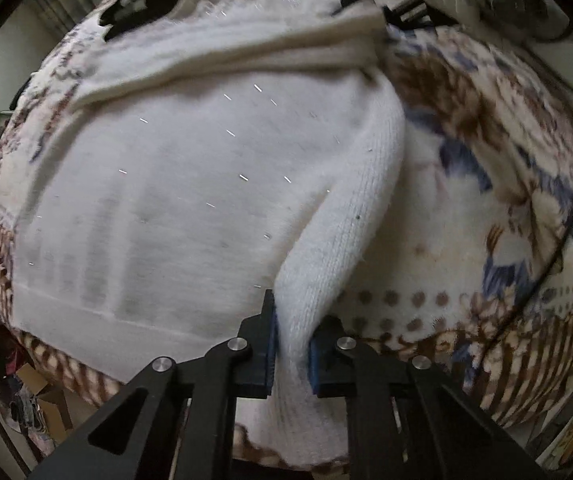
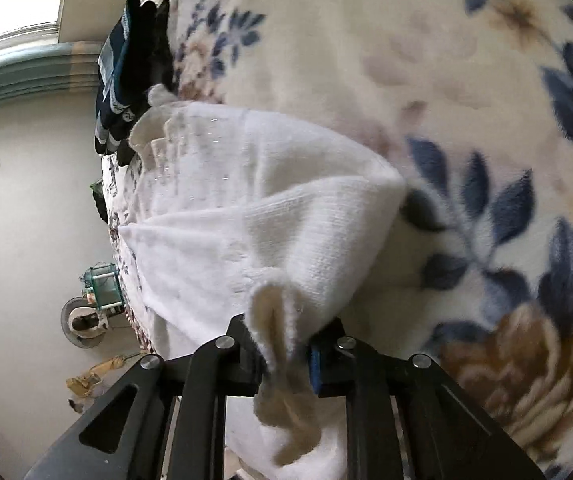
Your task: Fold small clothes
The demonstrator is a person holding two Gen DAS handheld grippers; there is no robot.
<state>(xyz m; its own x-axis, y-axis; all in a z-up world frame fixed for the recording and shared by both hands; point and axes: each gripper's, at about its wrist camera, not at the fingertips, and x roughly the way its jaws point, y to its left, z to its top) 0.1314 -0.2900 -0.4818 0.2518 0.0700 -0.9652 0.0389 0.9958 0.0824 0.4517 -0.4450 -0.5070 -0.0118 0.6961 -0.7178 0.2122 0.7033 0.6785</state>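
Between the fingers of the left gripper [image 1: 291, 344] runs a folded edge of the white sweater [image 1: 190, 200], clenched; the garment's body spreads ahead and to the left on the floral blanket [image 1: 506, 208]. The right gripper [image 2: 286, 360] likewise pinches a bunched edge, the sweater [image 2: 270, 208] stretching ahead of it. Dark clothes [image 2: 134, 72] lie beyond.

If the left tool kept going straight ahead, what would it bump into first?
The left tool is already shut on the white sweater. Straight ahead, it would probably just push into more of that sweater, spread on the flowered blanket.
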